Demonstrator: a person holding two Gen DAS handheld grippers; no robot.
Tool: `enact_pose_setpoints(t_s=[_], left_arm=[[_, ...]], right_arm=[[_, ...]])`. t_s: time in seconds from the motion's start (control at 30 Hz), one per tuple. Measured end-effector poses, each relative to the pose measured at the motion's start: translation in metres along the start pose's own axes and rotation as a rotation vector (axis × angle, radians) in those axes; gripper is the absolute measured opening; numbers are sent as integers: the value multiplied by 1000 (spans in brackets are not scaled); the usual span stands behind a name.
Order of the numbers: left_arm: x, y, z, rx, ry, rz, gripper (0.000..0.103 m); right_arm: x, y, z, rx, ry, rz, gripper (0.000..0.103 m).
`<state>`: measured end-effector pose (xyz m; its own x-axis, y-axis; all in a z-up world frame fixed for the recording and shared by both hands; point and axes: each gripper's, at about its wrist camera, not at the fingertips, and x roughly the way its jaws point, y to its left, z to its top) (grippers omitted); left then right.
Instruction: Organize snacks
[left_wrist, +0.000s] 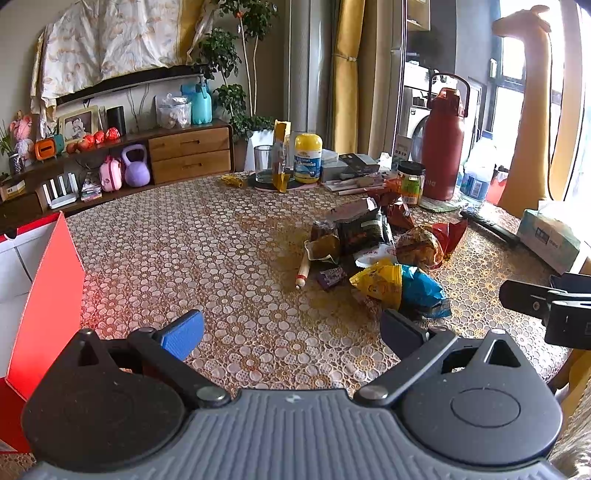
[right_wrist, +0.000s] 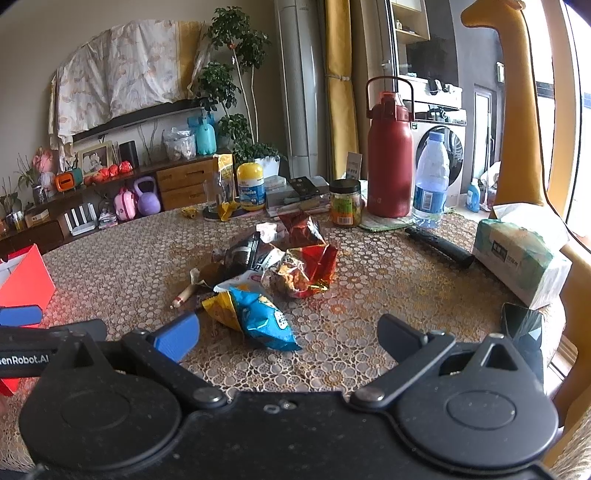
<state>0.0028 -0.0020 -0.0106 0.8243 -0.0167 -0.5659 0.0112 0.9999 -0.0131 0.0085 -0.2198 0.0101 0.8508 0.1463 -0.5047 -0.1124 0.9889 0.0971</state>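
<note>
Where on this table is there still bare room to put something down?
The widest bare stretch of table lies between the red box and the snack pile. A smaller patch sits between the pile and the tissue pack, near the black stick. The far edge is crowded around the red flask, water bottle and jar.

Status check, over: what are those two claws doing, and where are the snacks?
Left gripper open, empty. Right gripper open, empty. Snack pile untouched mid-table; blue bag nearest. Red box at left; nothing in the way.
</note>
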Motion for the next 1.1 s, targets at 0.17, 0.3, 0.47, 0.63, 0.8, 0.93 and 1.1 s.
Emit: enact_pose_setpoints(t_s=[0.17, 0.3, 0.47, 0.63, 0.8, 0.93, 1.1], left_arm=[[9, 1, -3, 4, 17, -19, 102], [21, 3, -7, -6, 39, -50, 102], [36, 5, -9, -6, 55, -63, 102], [53, 5, -9, 11, 81, -80, 102], [66, 4, -9, 37, 83, -113, 102], [77, 2, -8, 63, 76, -140, 102], [90, -4, -8, 91, 80, -178, 102]], right_arm=[[11, 2, 2, -26, 16, 28, 103], [26, 2, 5, -38, 32, 35, 103], [48, 2, 5, -55, 65, 38, 103], [68, 5, 5, -71, 85, 52, 102], [84, 10, 5, -103, 98, 64, 92], [97, 11, 4, -116, 123, 63, 76], [112, 7, 1, -125, 153, 58, 64]])
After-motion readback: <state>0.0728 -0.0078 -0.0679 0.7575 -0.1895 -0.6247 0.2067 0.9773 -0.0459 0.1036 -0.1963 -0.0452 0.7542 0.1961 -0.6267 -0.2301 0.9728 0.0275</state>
